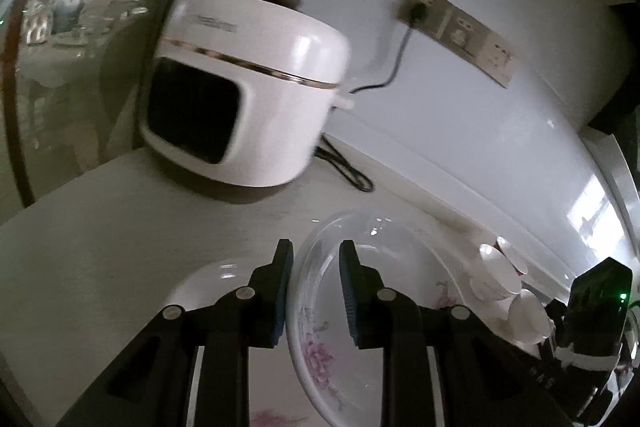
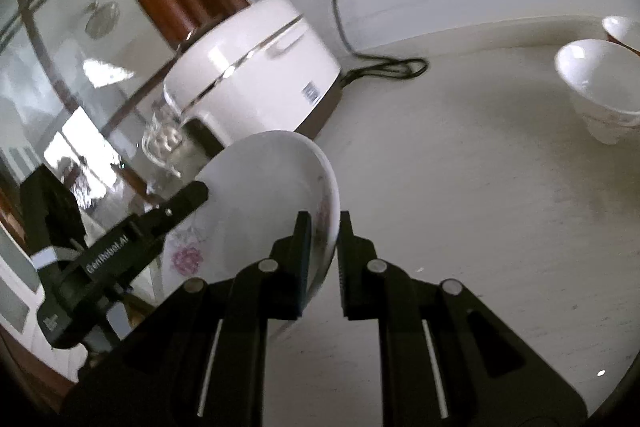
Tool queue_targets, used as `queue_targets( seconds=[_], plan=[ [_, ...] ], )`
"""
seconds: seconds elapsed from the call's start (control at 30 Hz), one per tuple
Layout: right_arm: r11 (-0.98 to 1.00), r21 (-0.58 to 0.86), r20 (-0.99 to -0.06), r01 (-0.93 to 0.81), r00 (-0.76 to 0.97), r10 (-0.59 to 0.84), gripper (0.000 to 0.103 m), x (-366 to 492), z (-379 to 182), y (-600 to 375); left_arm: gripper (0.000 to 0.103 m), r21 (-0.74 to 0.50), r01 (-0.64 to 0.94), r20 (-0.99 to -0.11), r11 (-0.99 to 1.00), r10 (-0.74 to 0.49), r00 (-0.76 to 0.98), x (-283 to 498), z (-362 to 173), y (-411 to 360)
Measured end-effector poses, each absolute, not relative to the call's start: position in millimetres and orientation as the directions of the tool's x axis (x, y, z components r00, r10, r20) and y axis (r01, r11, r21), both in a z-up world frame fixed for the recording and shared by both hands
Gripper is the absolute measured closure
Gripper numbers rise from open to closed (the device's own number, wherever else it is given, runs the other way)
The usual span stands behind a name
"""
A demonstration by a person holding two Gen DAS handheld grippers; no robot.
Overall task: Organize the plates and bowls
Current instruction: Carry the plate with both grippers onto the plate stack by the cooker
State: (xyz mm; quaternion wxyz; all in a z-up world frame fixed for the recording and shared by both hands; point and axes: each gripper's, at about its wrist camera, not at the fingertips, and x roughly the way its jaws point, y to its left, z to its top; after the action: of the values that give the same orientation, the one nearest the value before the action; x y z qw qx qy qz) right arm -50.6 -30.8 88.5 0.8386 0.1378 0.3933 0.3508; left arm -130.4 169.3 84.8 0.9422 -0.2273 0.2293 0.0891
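Left wrist view: the left gripper (image 1: 316, 287) has its jaws slightly apart around the near rim of a flowered plate (image 1: 360, 307), pads not pressing it. A rice cooker (image 1: 244, 87) stands far left on the counter (image 1: 100, 227); white bowls (image 1: 500, 279) sit right.

Right wrist view: the right gripper (image 2: 325, 251) is clamped on the plate's right rim, the plate tilted above the counter. The left gripper reaches its left edge.
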Motion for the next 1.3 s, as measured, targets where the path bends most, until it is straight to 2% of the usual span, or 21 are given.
queue_targets(
  seconds=[0.1,0.73,1.3],
  plan=[
    [0.712,0.478,-0.589,-0.514,0.413,0.695,0.086,-54.5,83.0,-7.8,0.073,-0.385,-0.304,-0.481,0.872,0.092,0.872,-137.6,81.1,182.6],
    [0.713,0.391,-0.655,-0.581,0.368,0.66,0.085,-65.9,59.8,38.4,0.073,-0.413,-0.373,-0.532,0.831,0.112,0.84,-149.7,45.2,216.6],
    [0.734,0.288,-0.647,-0.615,0.44,0.623,0.085,-74.2,65.3,41.3,0.073,-0.399,-0.376,-0.549,0.836,0.111,0.829,-136.1,38.3,215.6]
  ],
)
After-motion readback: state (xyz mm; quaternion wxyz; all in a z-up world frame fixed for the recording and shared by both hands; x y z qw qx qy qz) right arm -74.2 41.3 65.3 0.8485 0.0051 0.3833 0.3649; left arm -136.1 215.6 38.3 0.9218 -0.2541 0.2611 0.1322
